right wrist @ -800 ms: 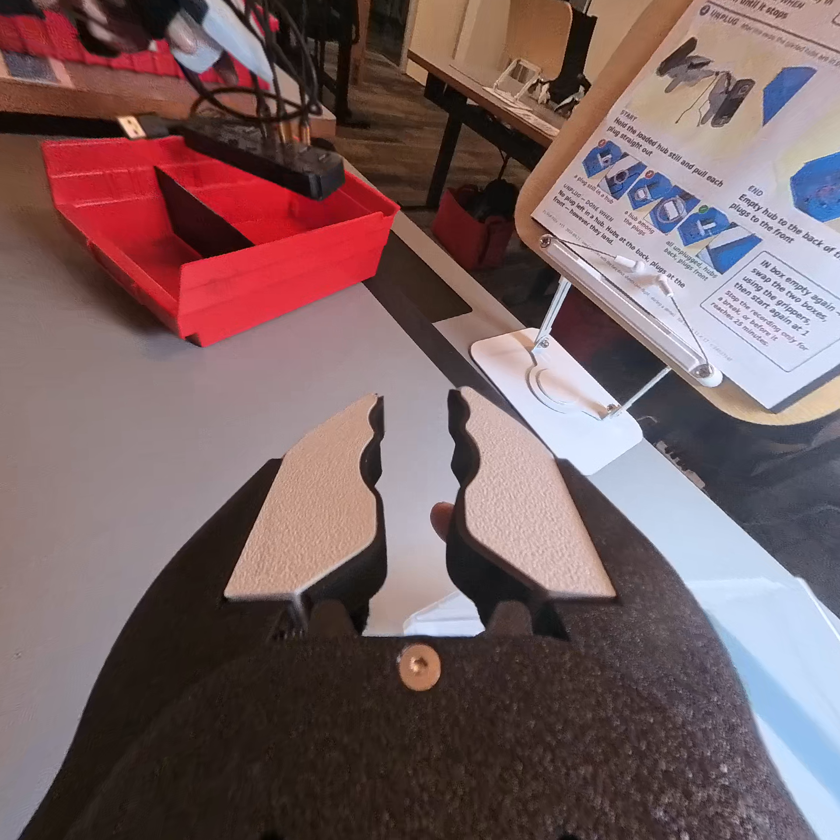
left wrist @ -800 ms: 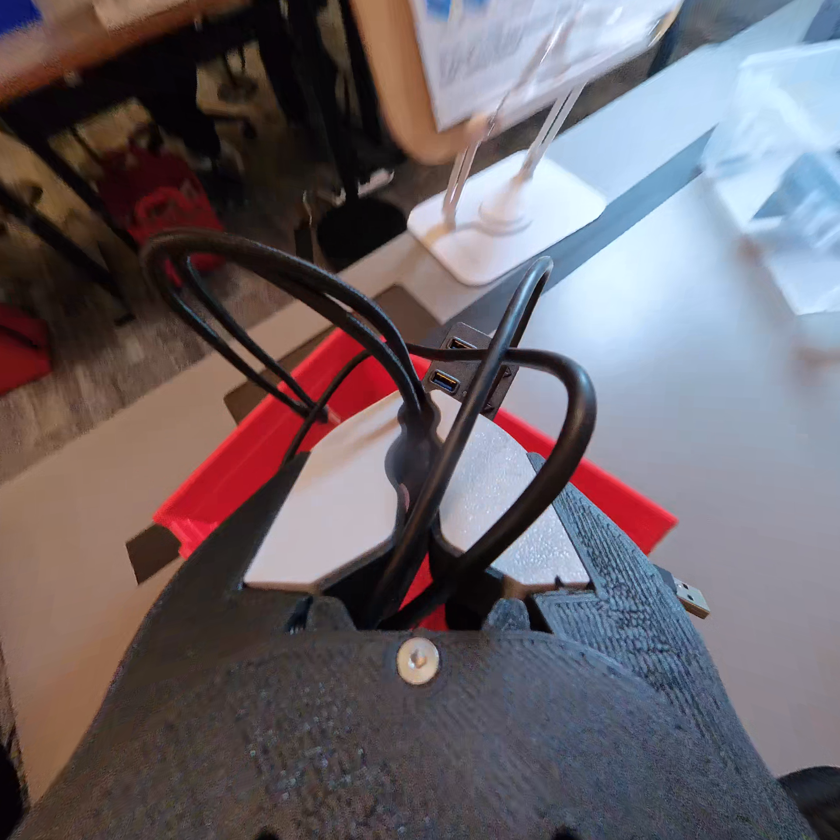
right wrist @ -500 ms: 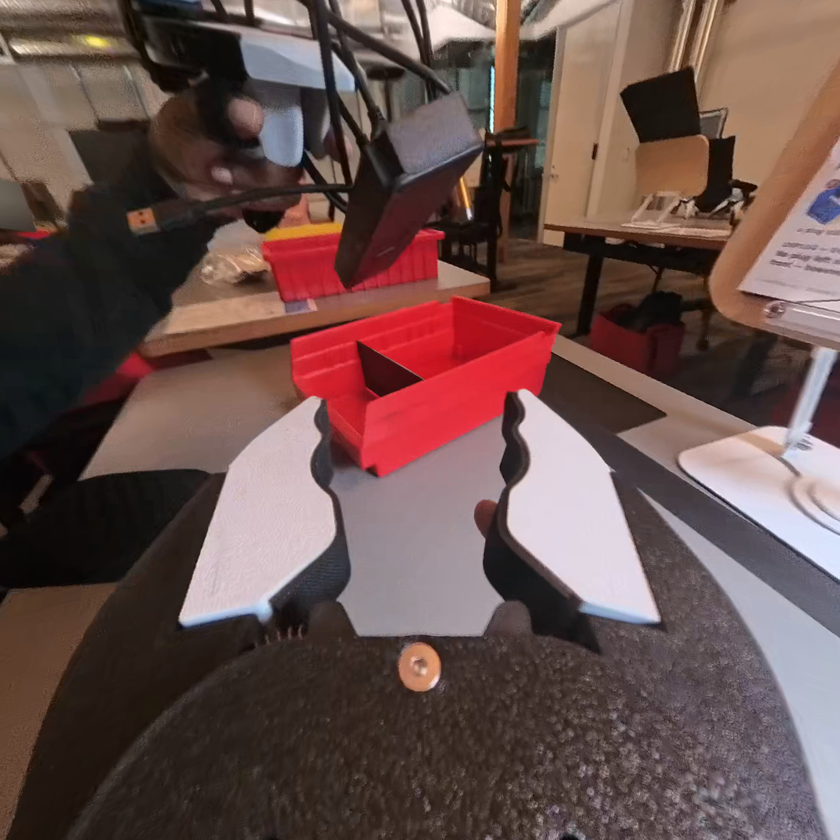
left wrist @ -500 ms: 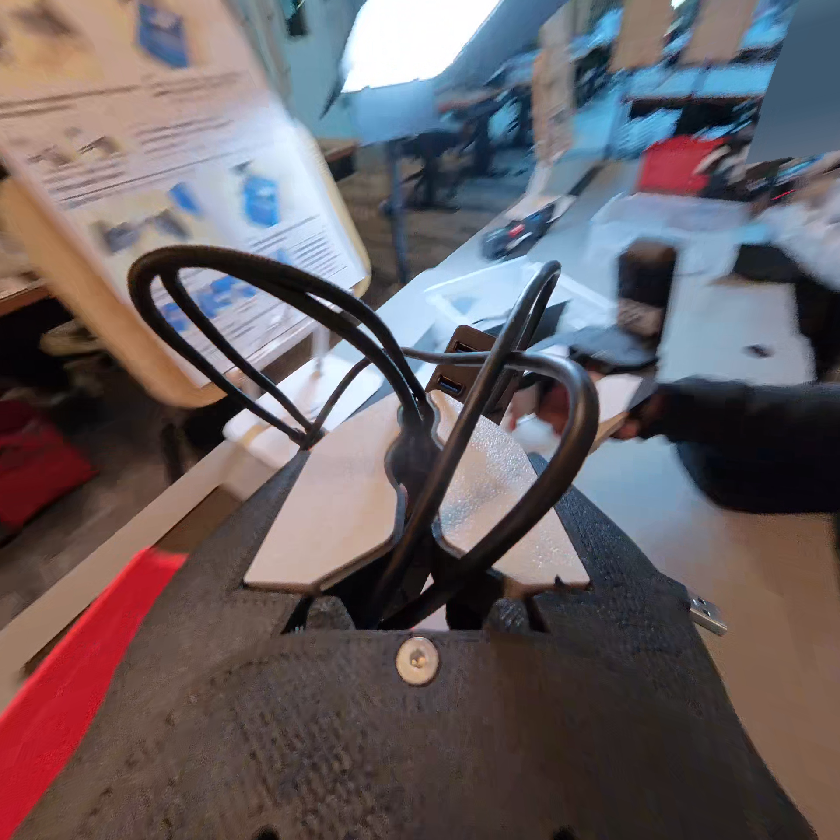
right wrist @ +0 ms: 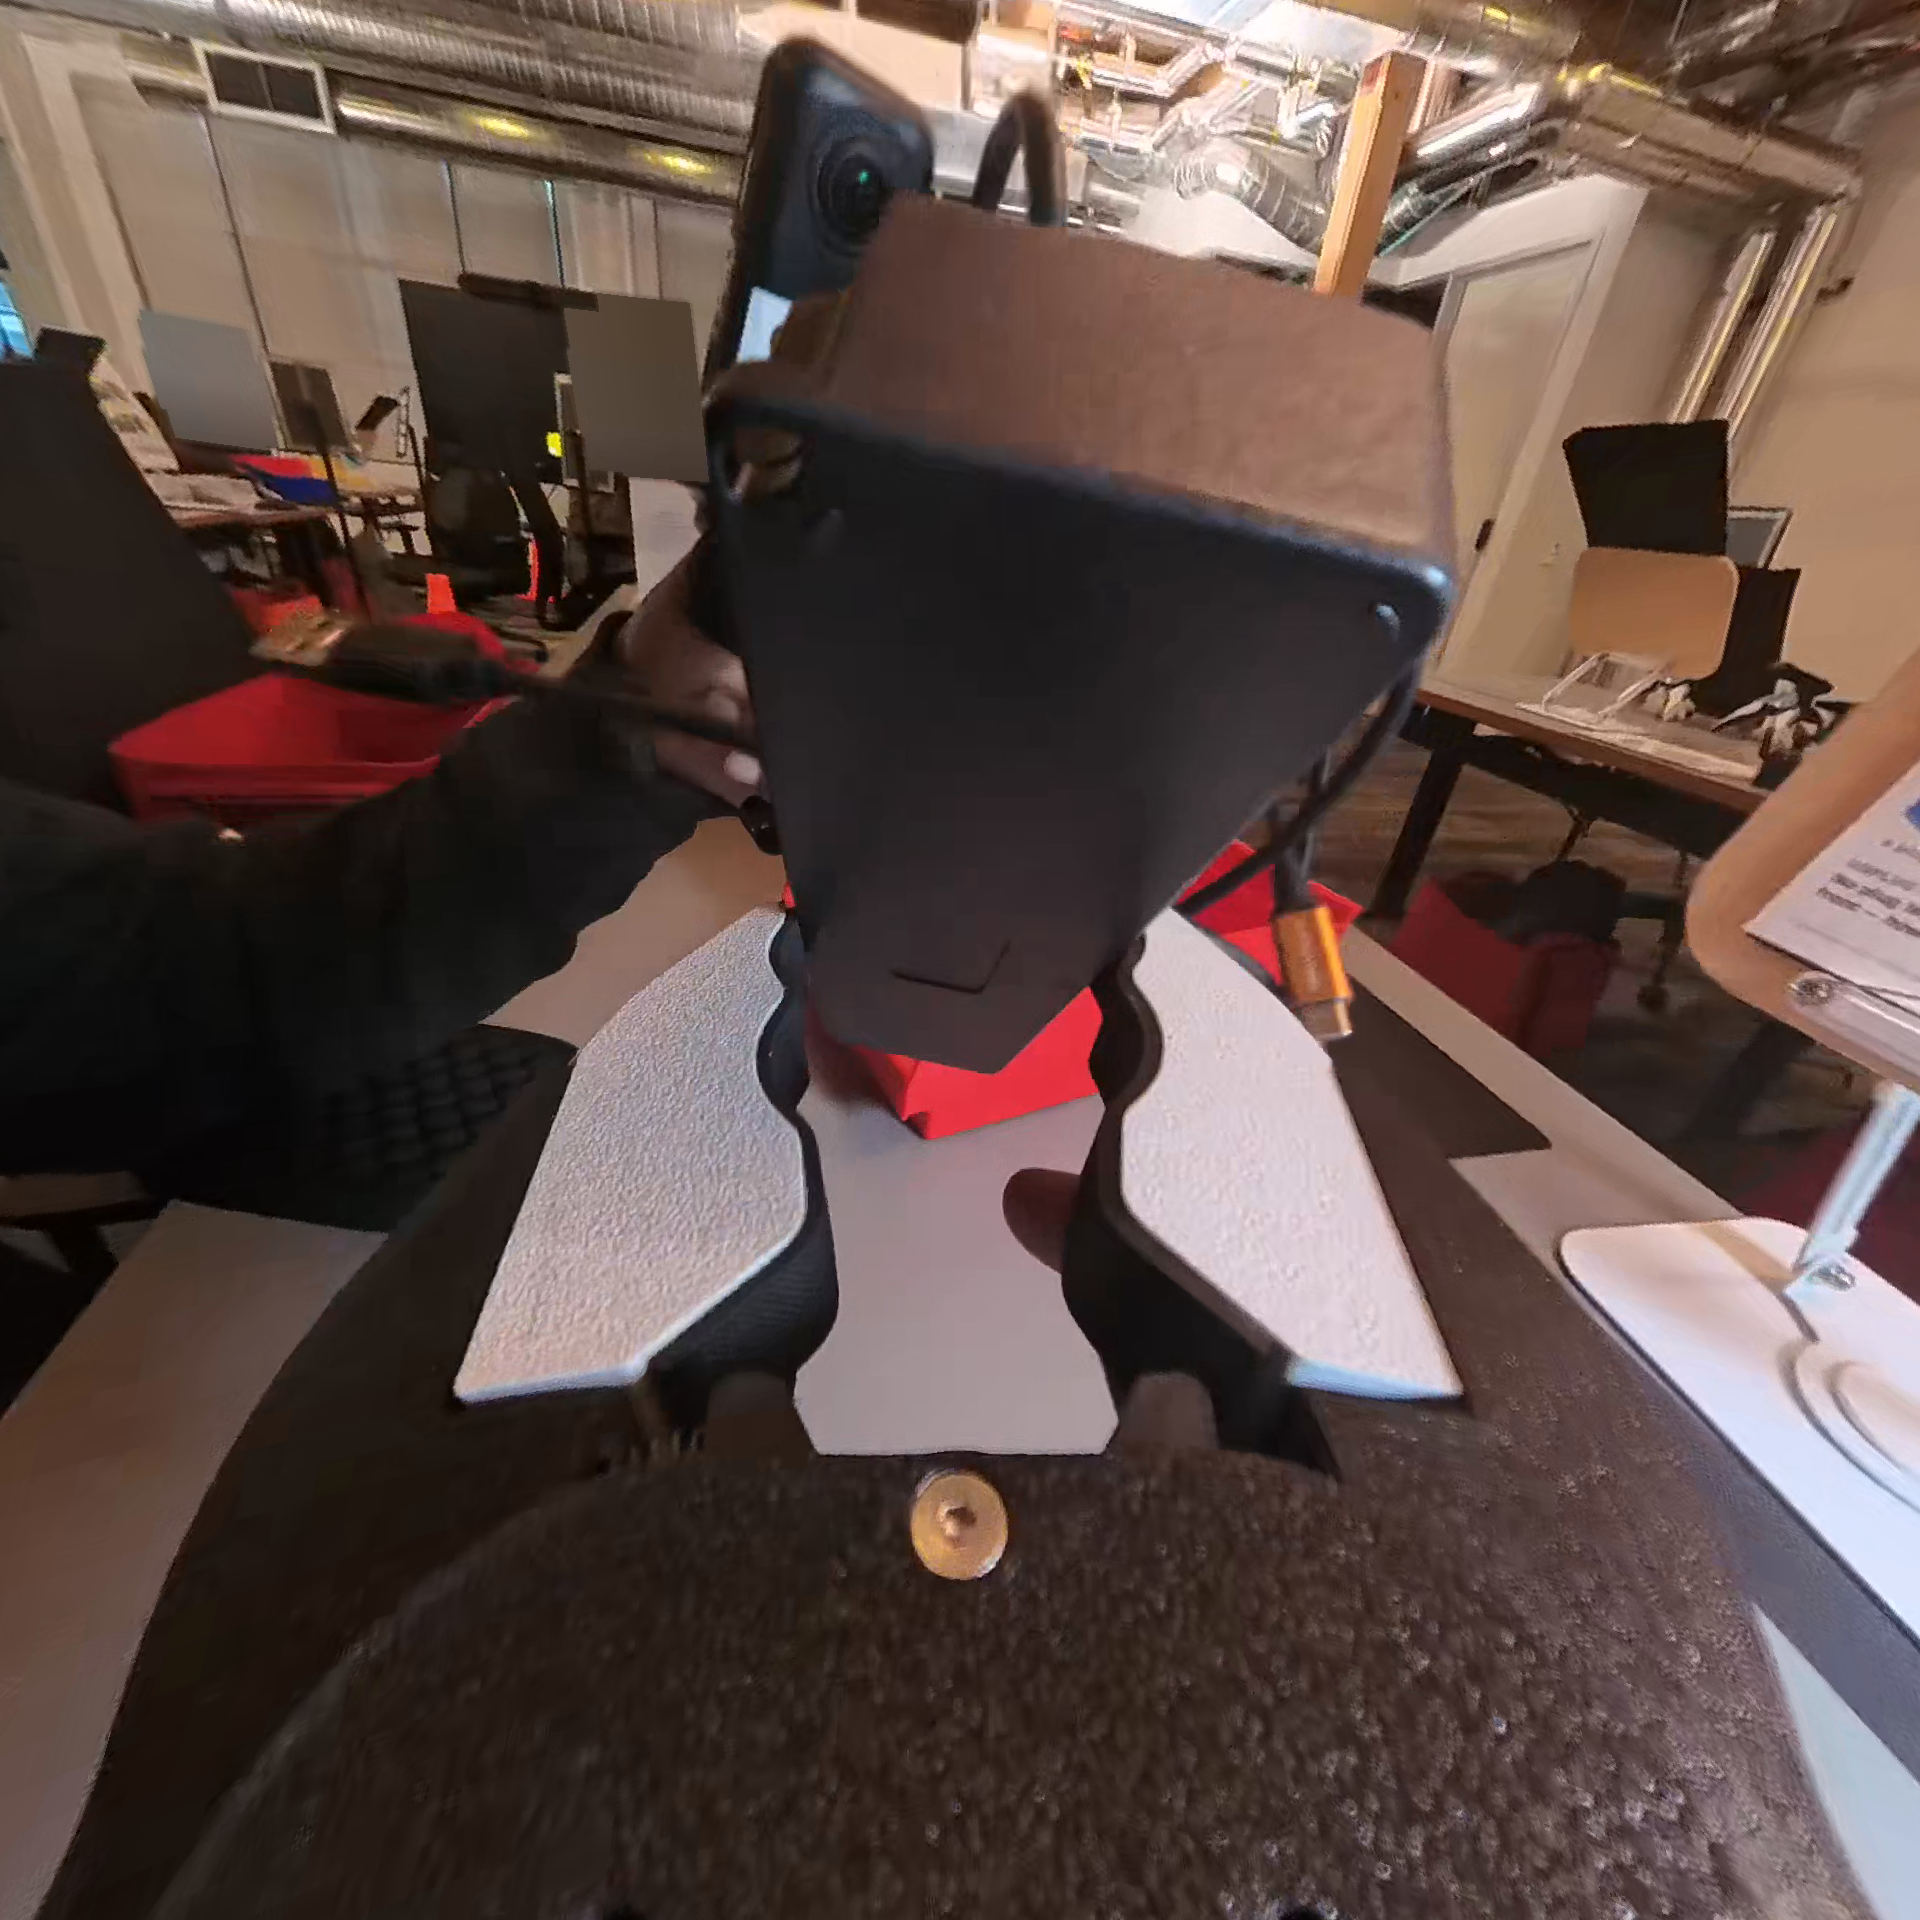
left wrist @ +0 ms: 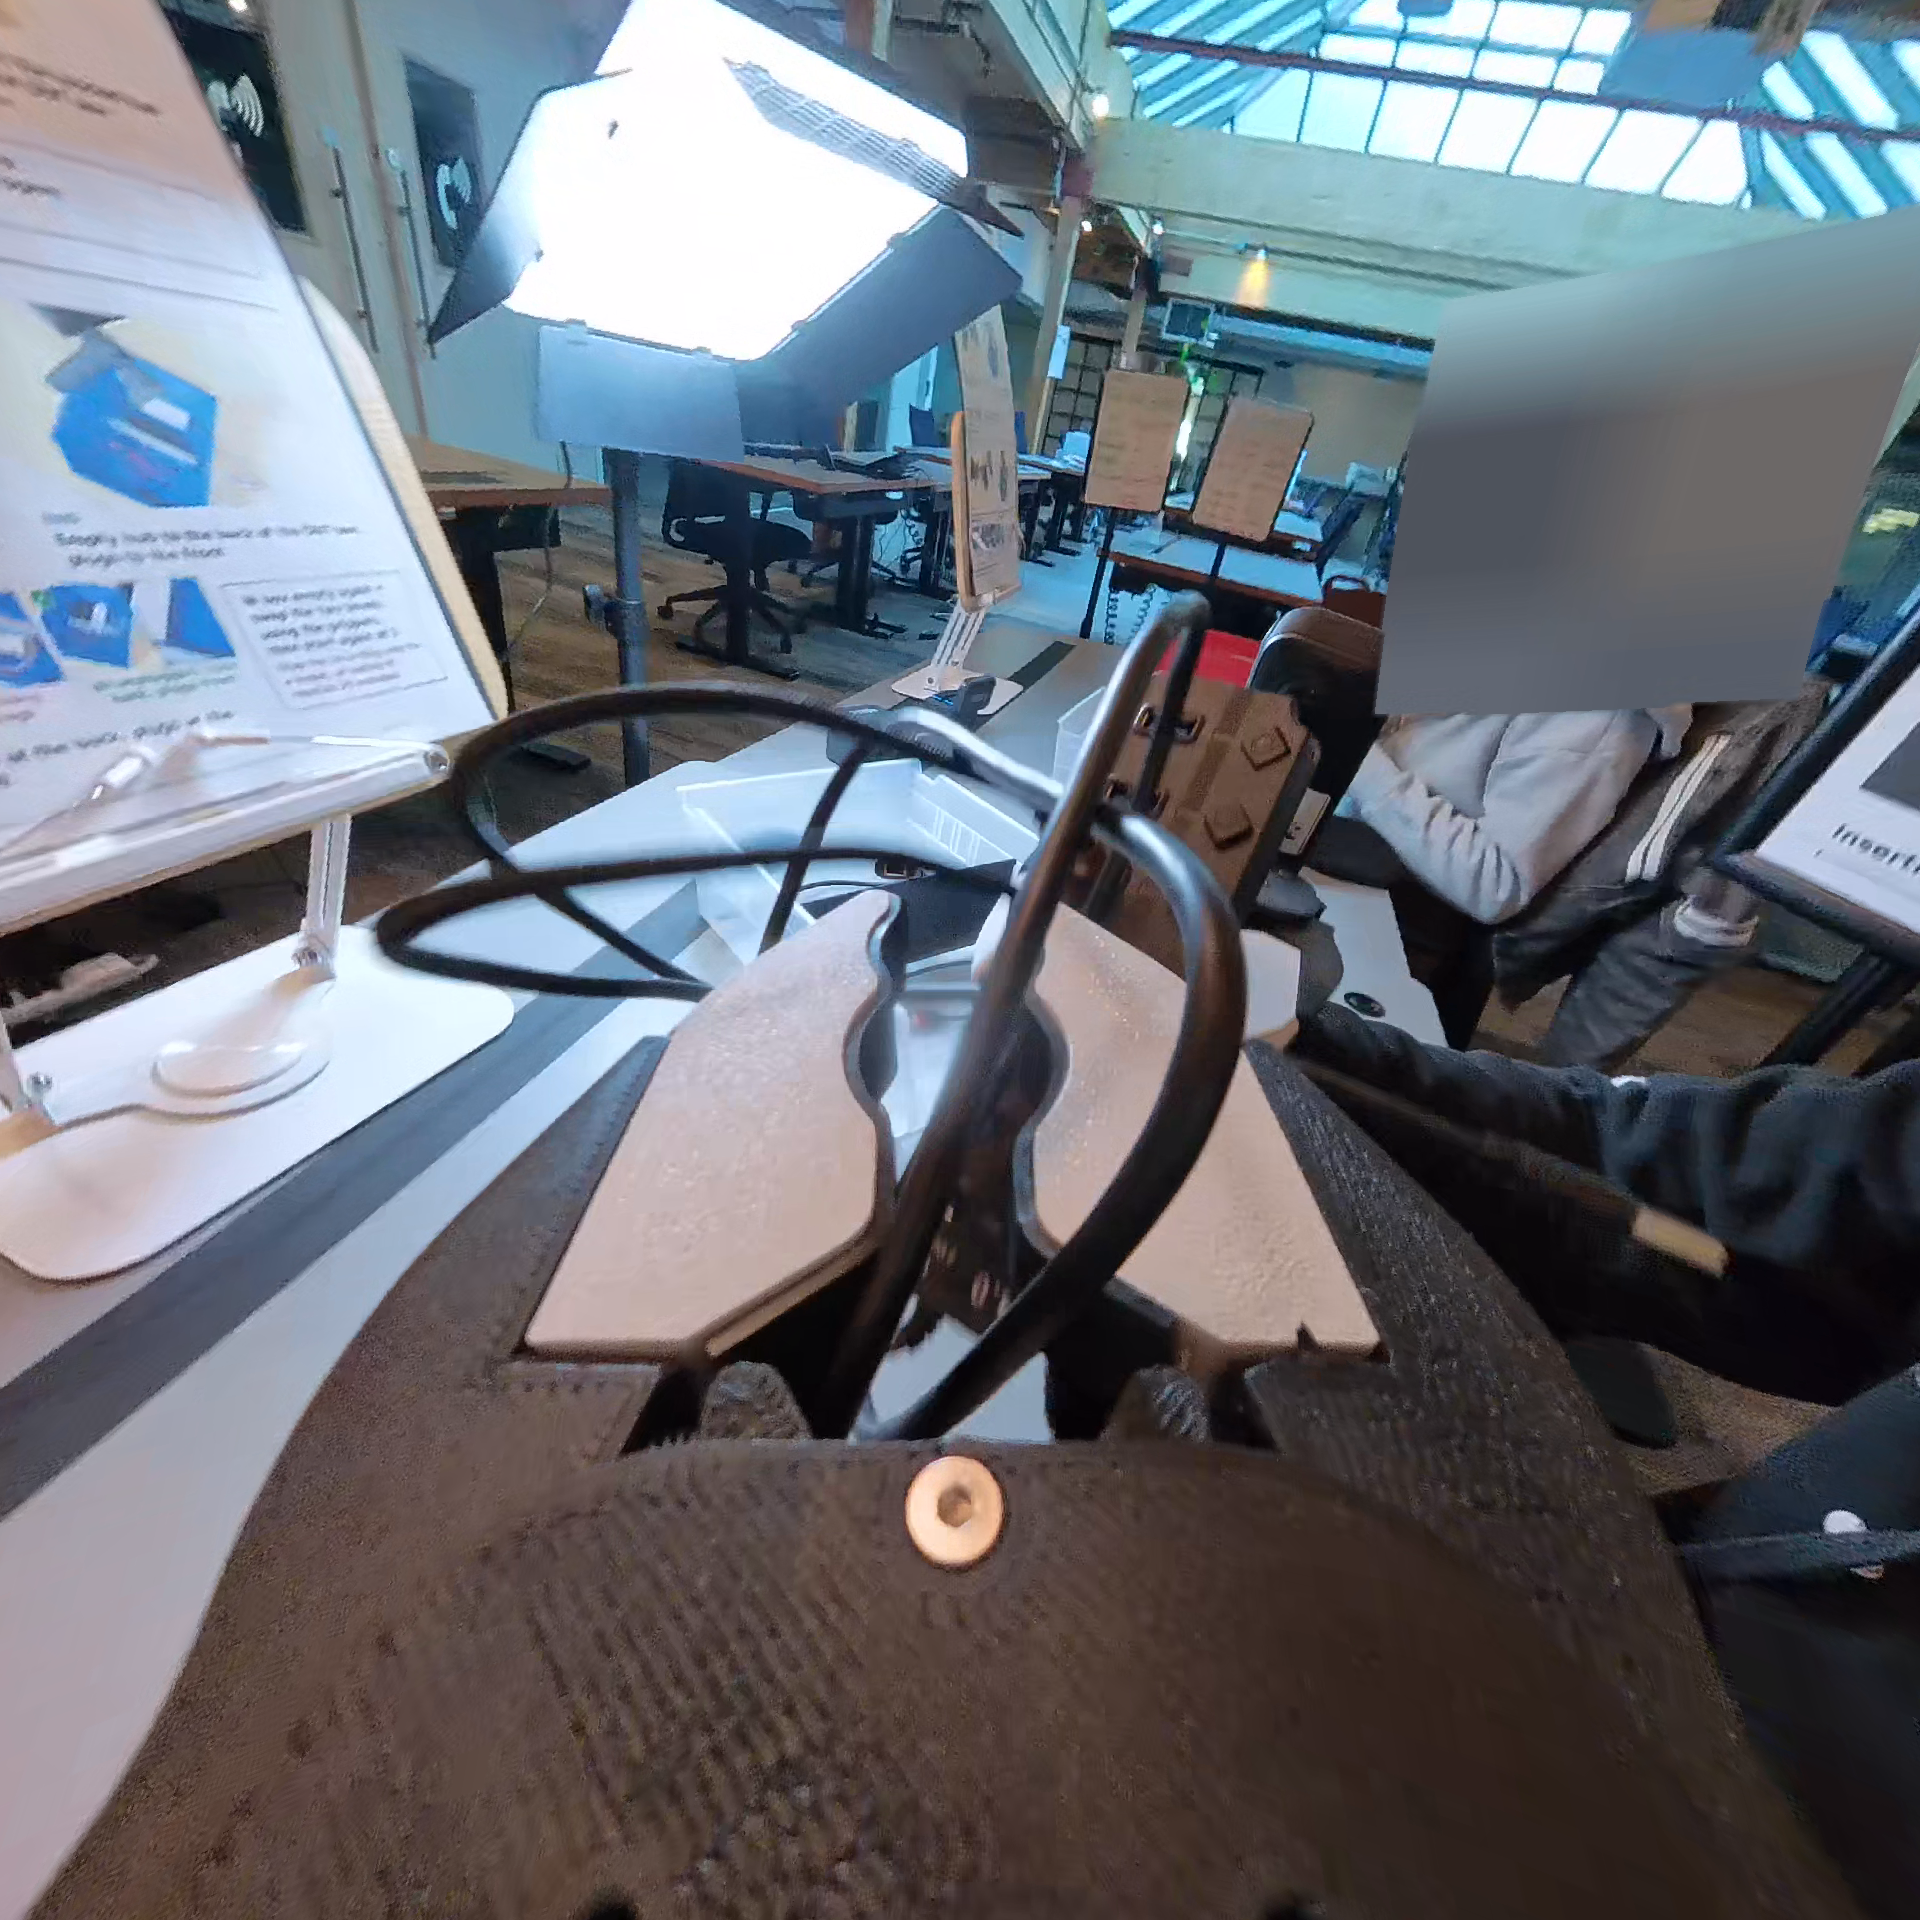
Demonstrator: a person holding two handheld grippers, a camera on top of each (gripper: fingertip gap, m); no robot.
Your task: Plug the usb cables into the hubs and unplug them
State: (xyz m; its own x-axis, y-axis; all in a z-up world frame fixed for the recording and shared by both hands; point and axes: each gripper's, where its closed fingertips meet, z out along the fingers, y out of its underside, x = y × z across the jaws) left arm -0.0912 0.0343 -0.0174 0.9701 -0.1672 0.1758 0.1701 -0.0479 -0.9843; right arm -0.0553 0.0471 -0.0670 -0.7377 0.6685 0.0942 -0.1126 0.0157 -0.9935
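My left gripper [left wrist: 966, 935] is shut on the black cables [left wrist: 1049, 1039] of a USB hub, which loop up over its white pads. A dark block with slots [left wrist: 1216, 790] past the tips looks like the hub. In the right wrist view the black hub [right wrist: 1039, 675] hangs close and tilted. Its lower end sits between the open jaws of my right gripper [right wrist: 961, 945], and I cannot tell if it touches them. An orange-tipped plug [right wrist: 1311, 971] dangles beside it. A silver plug [left wrist: 1673, 1242] hangs at the right.
A red bin [right wrist: 997, 1091] sits on the grey table behind the hub. An instruction board on a white stand [left wrist: 208, 1091] is at the left and also shows in the right wrist view [right wrist: 1714, 1299]. A clear tray [left wrist: 831, 810] lies beyond. A dark sleeve [right wrist: 312, 935] reaches in. A seated person [left wrist: 1507, 810] is at the back. The grippers' ends are close to 7 cm from one another.
My left gripper has swung up from over the red bin, bringing the hub close between the right fingers. My right gripper has opened wider and turned toward it.
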